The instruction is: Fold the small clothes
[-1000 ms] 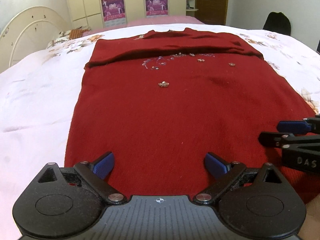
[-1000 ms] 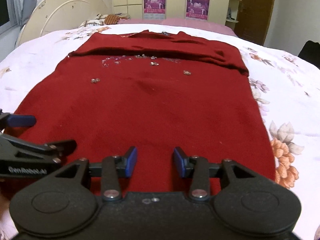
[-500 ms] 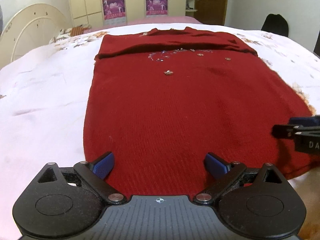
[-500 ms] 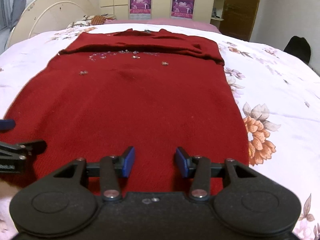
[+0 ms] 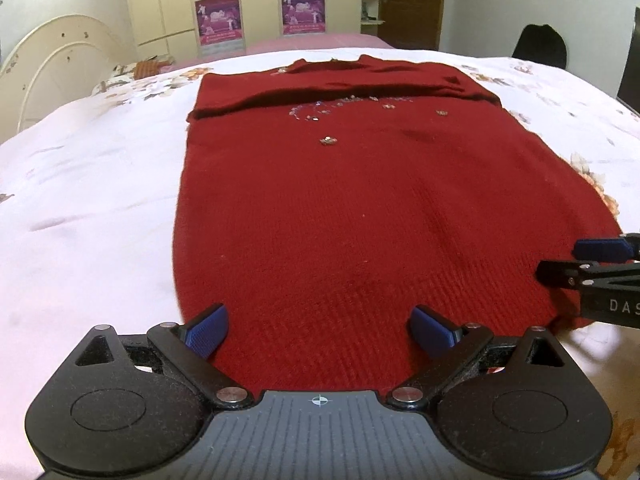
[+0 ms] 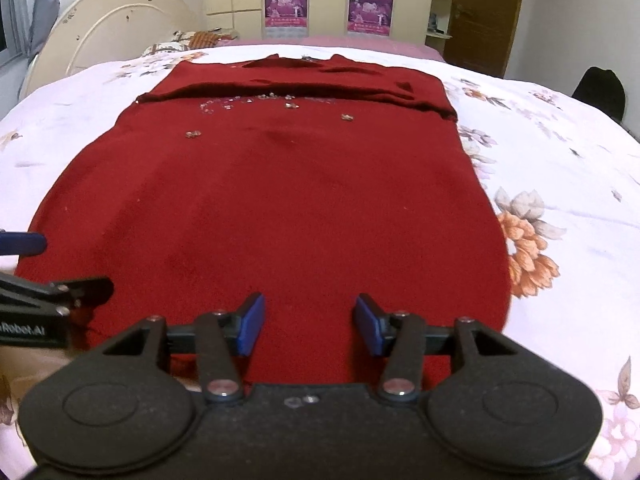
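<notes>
Bedroom, bed with white floral-print sheet (image 5: 88, 200), cream wardrobe with pink posters (image 5: 218, 20) behind. Dark red knitted sweater with small beaded decorations (image 5: 360, 208) spread flat on bed, sleeves folded across the chest, hem nearest the cameras. Left gripper (image 5: 320, 326) over the hem's left part, blue-padded fingers (image 5: 208, 330) spread wide, nothing pinched. Right gripper (image 6: 310, 322) over the hem's right part, fingers (image 6: 250, 322) moderately apart, just been opening, only flat knit below, not clamped.
</notes>
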`<control>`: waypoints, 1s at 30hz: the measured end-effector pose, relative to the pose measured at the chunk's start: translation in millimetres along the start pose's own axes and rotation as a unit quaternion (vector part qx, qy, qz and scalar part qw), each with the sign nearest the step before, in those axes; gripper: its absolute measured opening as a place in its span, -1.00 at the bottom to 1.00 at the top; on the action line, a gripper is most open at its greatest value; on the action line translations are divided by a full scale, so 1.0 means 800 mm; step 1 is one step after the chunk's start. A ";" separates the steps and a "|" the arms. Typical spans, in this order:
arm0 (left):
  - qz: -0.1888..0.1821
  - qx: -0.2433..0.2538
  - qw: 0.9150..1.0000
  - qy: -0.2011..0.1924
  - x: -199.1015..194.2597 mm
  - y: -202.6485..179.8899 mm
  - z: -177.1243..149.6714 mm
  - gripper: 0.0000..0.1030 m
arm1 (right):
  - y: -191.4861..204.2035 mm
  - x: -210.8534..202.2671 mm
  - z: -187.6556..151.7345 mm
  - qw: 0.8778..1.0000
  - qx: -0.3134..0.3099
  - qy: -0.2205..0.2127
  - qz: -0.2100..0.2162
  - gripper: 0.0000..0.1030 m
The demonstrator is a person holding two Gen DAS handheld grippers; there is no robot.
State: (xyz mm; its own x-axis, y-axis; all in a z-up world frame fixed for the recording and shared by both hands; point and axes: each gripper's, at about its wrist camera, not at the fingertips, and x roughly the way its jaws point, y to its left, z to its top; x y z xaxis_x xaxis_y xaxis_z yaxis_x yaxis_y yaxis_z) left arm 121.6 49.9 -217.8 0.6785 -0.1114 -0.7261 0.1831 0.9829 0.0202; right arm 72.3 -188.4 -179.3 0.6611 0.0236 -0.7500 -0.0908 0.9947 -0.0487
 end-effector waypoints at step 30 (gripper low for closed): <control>-0.055 -0.118 0.991 0.027 -0.013 0.075 -0.024 0.62 | -0.084 -0.025 -0.009 0.995 0.081 0.010 -0.055 0.09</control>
State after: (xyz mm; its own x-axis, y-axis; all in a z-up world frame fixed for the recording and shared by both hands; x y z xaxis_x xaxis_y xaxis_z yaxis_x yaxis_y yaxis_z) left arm 111.8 112.8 -222.0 0.6240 -0.2190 -0.7501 0.0783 0.9726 -0.2188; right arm 59.7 -256.4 -166.2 0.6446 -0.0877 -0.7594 0.1042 0.9942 -0.0263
